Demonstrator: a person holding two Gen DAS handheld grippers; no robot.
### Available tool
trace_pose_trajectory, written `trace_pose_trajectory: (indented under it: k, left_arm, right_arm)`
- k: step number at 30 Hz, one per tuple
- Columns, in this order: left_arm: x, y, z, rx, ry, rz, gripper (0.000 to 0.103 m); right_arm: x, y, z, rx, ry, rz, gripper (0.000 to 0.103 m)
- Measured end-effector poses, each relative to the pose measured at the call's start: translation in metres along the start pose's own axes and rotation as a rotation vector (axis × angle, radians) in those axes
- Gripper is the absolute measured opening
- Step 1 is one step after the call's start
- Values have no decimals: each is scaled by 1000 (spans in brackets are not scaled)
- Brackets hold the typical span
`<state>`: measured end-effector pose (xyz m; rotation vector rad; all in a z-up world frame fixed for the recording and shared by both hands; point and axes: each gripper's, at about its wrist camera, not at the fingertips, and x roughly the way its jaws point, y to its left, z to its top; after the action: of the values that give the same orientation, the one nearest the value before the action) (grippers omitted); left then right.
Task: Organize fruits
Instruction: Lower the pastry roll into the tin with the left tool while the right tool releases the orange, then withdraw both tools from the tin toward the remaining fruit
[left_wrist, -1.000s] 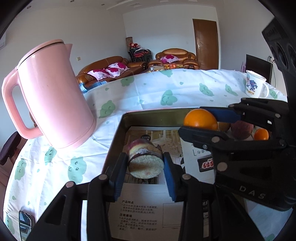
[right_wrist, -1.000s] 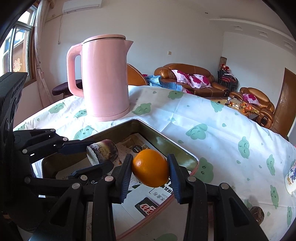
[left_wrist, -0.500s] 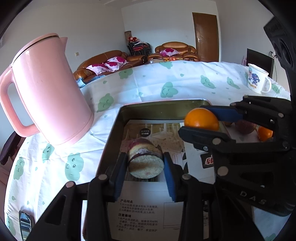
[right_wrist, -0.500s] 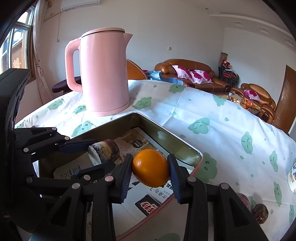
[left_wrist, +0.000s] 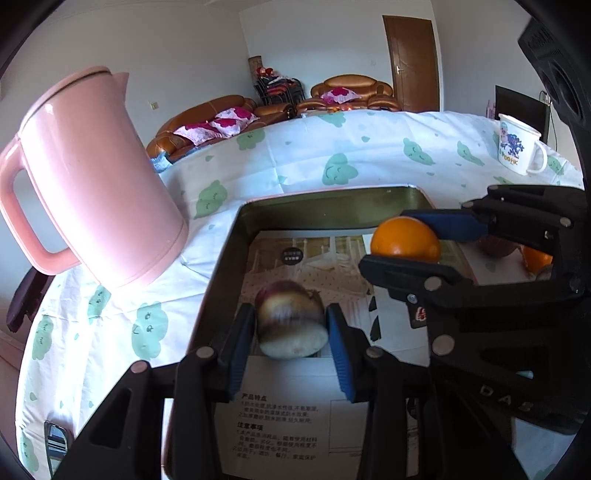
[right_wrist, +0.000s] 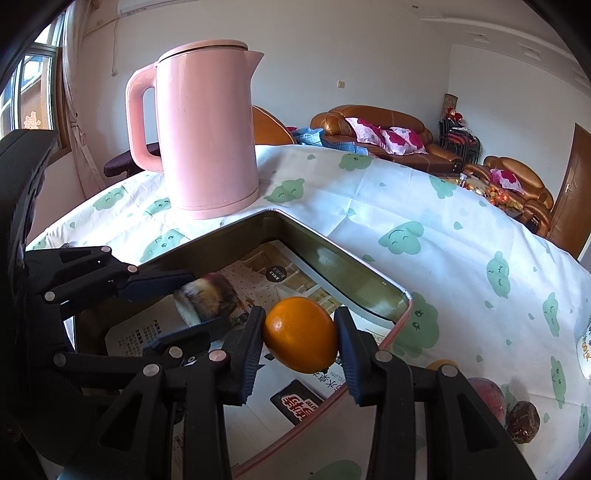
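**Over the tray: both grippers loaded**

Above the metal tray (left_wrist: 325, 210), the left gripper (left_wrist: 291, 334) was closed on a short purple-and-cream piece of sugarcane (left_wrist: 291, 321), its pale cut end facing the camera. The piece was blurred in the left wrist view; whether it touched the tray floor could not be told. The right gripper (right_wrist: 300, 341) was clamped on an orange (right_wrist: 301, 334), with both blue pads pressed to its sides, held over the tray's near-right part. Seen from the left wrist, the same orange (left_wrist: 405, 238) sat to the right of the sugarcane, the two well apart.

Printed paper sheets (left_wrist: 280, 424) lined the tray floor. A pink kettle (right_wrist: 208, 133) stood upright on the worktop (right_wrist: 424, 206), just beyond the tray's far-left corner. The worktop carried a white cloth with green cloud faces. More fruit lay outside the tray on the right: a reddish fruit (right_wrist: 487, 397) and a dark brown one (right_wrist: 522, 421). A white mug (left_wrist: 519, 147) stood far right.
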<state>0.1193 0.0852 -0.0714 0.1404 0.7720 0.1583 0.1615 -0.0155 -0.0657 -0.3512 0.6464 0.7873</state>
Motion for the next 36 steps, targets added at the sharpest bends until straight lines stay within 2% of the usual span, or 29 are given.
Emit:
trace_pose_trajectory:
  k: [2,3,6,11,17,21,25,28,36]
  left_arm:
    - [-6,0,-1,-4,-24,17,66]
    - [-10,1,-2,-6,-38,19,68]
    - [-24,4,-6,-36,-79,10,81]
    - [-61,1,-14,-88,-188,-24,84]
    - [-85,-34,-21,-94,-249,-135,86]
    - [-87,-69,-20,-54,-240,-214,86]
    - [-83,-103,-16,2,-203,-276,86]
    - [-78,-122,-12,36,-172,-295,86]
    - [-54,-141,-2,52,-74,-348,83]
  right_arm:
    - [-6,2,1,-8,-19,-2,56]
    - [-12,3,1,-11,-31,-5,62]
    - [-30,5,-1,-23,-63,-24,64]
    - [-83,-11,-22,-2,-132,-96,64]
    - [-141,-57,-72,98,-154,-237,68]
    - [-155,-80,-103,169,-126,-295,68]
    - [-148,-89,-119,210,-89,-280,68]
    - [-142,-94,-125,235,-71,-247,68]
    - [-135,-103,-139,280,-8,-195,67]
